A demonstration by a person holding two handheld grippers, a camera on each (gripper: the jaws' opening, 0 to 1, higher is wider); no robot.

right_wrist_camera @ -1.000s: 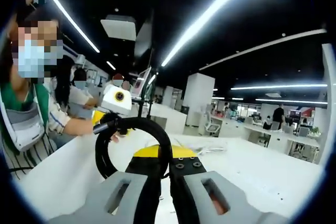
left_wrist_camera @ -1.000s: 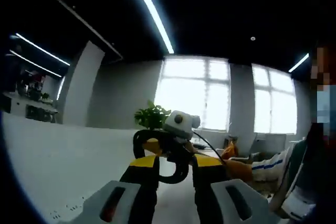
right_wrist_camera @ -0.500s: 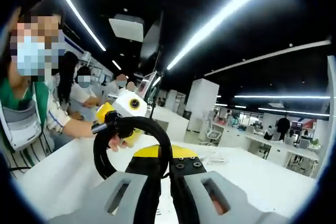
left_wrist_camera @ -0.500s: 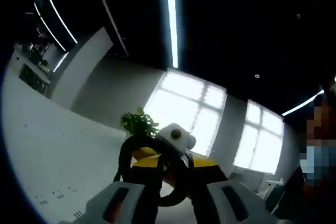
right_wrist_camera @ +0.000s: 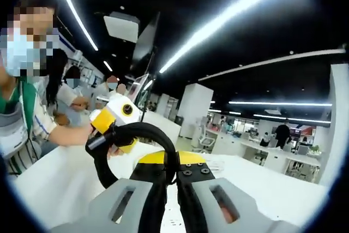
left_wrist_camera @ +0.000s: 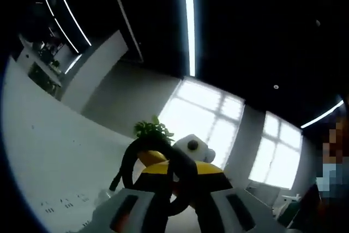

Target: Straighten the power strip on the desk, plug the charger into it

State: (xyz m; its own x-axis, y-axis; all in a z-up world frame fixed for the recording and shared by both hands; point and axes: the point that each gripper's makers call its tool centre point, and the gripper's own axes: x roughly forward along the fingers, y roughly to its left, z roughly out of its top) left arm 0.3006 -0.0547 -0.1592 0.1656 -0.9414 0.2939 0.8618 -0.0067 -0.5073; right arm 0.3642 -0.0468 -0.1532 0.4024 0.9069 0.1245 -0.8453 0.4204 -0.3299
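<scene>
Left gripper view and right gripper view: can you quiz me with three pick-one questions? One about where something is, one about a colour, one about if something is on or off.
1. In the left gripper view, where is the green plant?
A. Hanging from the ceiling
B. At the far side of the desk, by the bright window
C. In a person's hand

2. In the right gripper view, what colour is the desk?
A. White
B. Red
C. Brown

3. In the right gripper view, the long ceiling light strip is:
A. Off
B. Covered up
C. On

Answers: 1 B, its leaves show past the desk next to the window. 2 A, the top is plain white. 3 C, it glows bright against the dark ceiling.
</scene>
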